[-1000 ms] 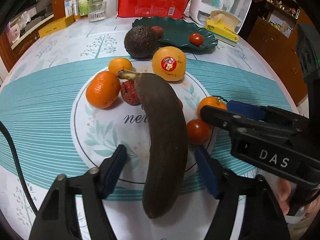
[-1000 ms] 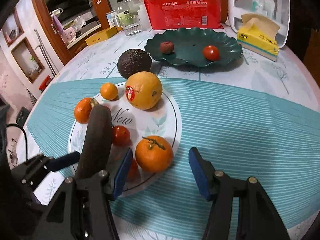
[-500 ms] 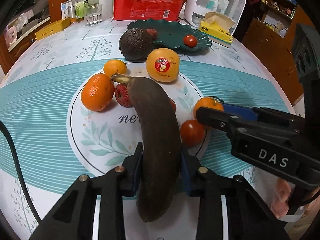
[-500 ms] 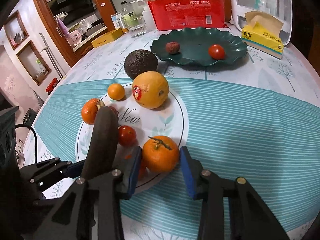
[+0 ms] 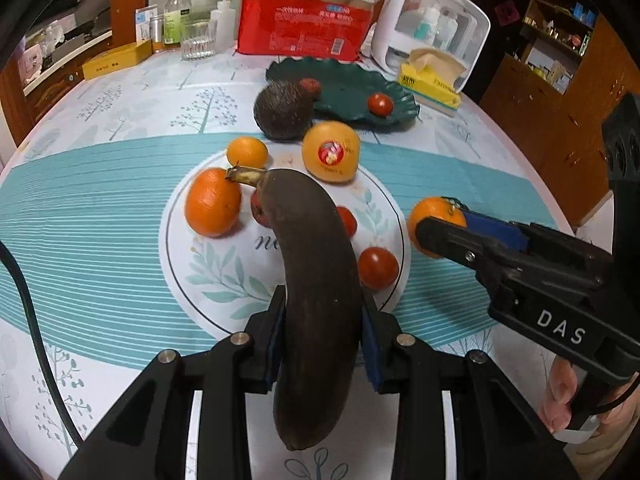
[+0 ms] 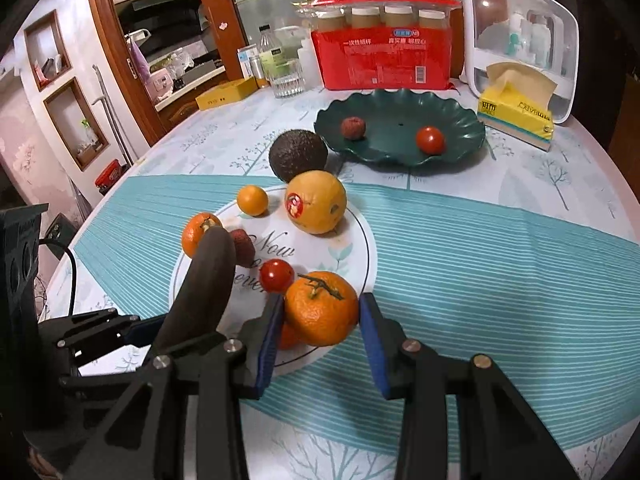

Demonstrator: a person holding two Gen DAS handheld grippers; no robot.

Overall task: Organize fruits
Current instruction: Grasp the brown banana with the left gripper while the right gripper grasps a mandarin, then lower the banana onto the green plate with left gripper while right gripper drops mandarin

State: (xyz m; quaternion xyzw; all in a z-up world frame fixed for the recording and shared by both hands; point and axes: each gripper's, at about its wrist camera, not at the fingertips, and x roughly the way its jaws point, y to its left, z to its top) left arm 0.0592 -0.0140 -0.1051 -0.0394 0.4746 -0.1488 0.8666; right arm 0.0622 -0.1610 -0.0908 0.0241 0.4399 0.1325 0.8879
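Observation:
My left gripper is shut on a dark brown banana and holds it above the table; the banana also shows in the right wrist view. My right gripper is shut on a stemmed tangerine, seen in the left wrist view off the mat's right edge. A green wavy plate at the back holds a lychee and a cherry tomato. On the round mat lie an orange with a sticker, two tangerines, a lychee and cherry tomatoes.
A dark avocado sits between mat and plate. Behind the plate stand a red pack of cups, a yellow tissue box, a white storage box, a glass and bottles.
Both grippers went from open to shut: the left closed on the banana and raised it, the right closed on the stemmed tangerine and lifted it slightly.

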